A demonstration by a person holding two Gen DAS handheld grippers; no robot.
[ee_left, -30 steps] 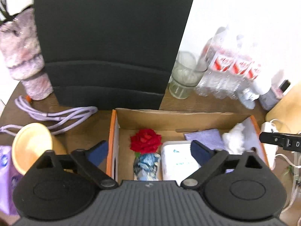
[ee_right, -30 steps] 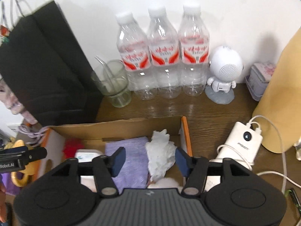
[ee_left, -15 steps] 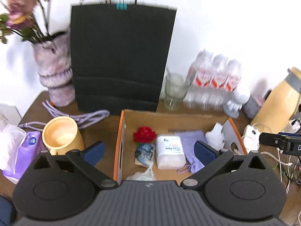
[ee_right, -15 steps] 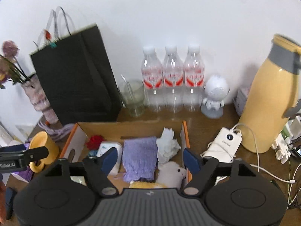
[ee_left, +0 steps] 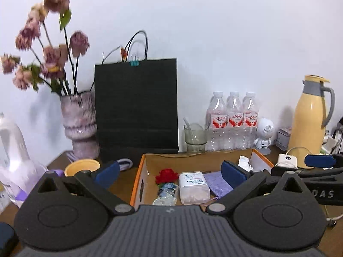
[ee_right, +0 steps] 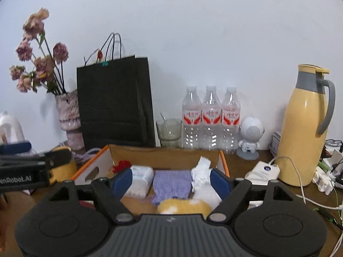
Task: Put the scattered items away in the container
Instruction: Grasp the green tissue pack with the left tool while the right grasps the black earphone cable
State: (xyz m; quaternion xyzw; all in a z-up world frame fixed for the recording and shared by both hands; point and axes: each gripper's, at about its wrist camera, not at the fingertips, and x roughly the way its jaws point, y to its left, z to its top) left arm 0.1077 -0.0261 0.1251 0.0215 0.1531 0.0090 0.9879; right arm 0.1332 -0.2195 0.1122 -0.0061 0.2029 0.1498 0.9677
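1. Your right gripper (ee_right: 171, 181) is nearest, its jaws spread wide with nothing pinched between them; they have just been opening, and only the box contents show through the gap.
2. Your left gripper (ee_left: 169, 171) is also spread wide and holds nothing.
3. Just beyond both tools sits the cardboard box (ee_right: 165, 155) with its orange edge, open at the top.
4. Inside it you can see a red flower (ee_left: 166, 174), a white plastic container (ee_left: 194, 187), a purple cloth (ee_right: 172, 182), crumpled white tissue (ee_right: 201, 167) and a yellow and white plush toy (ee_right: 184, 207) at the near end.
5. Left of the box stands a yellow cup (ee_left: 82, 167); on the right lies a white power bank (ee_right: 264, 170).
6. Along the wall stand a vase (ee_left: 79, 124), a black paper bag (ee_left: 137, 107), a glass (ee_left: 195, 137), three water bottles (ee_right: 211, 120) and a yellow thermos jug (ee_right: 304, 128).
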